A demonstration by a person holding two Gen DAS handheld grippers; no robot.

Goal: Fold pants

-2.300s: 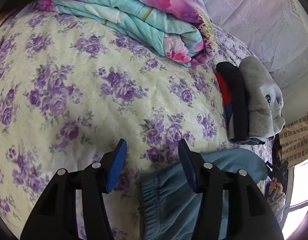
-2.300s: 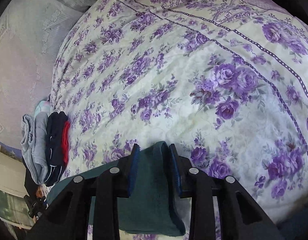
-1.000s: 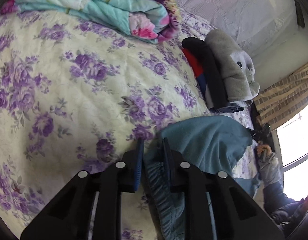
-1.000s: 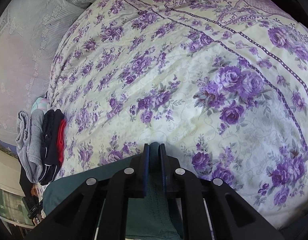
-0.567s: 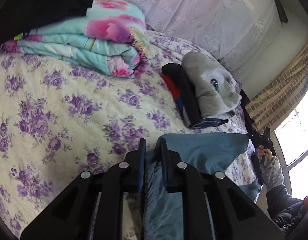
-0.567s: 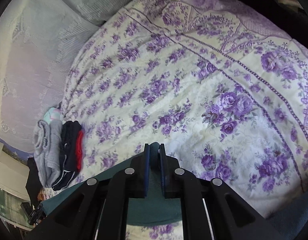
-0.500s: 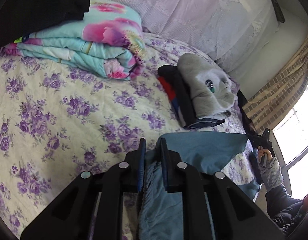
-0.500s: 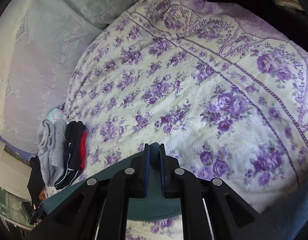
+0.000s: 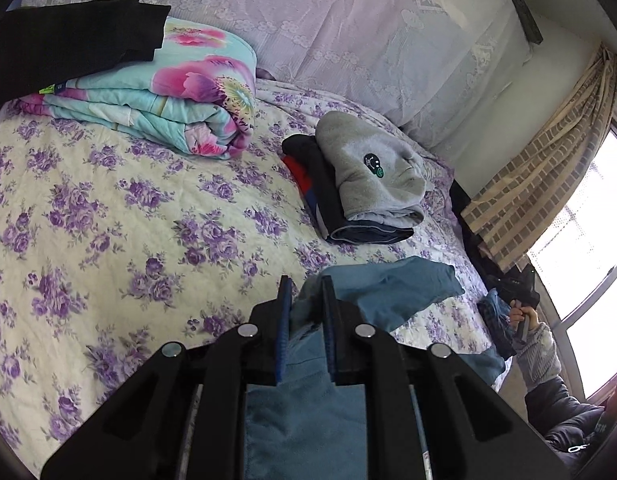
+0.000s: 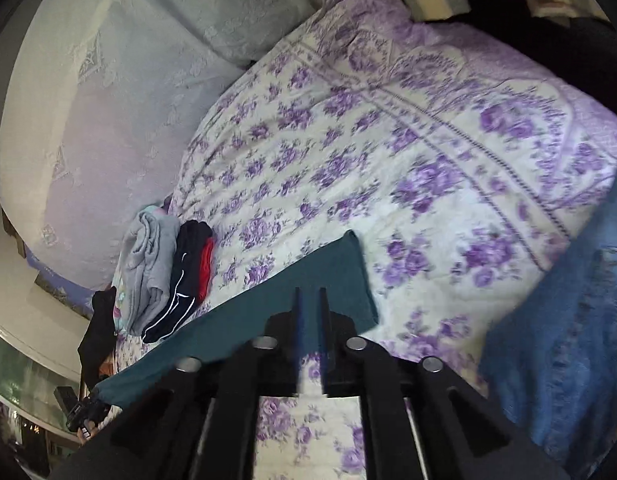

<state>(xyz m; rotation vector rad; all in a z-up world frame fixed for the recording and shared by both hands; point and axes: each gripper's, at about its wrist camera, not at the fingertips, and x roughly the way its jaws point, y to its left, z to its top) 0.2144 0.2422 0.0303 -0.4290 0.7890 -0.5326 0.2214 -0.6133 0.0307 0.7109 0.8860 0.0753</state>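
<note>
Right now I have both the left gripper [image 9: 305, 300] and right gripper [image 10: 309, 312] pinched on the teal pants [image 9: 392, 284], lifted above the floral bedspread [image 9: 108, 208]. Just beyond sits a stack of folded clothes [image 9: 360, 184], with a rolled quilt [image 9: 180, 96] further left.

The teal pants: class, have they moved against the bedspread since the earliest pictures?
Yes. The teal pants, clamped by the right gripper and left gripper, have risen off the floral bedspread.

No legible text appears in either view. A small round dark emblem with a green mark sits on the folded grey sweatshirt [image 9: 368, 168], and a tiny yellow-green tag [image 9: 48, 88] shows at the floral quilt [image 9: 168, 100]; neither can be read.
</note>
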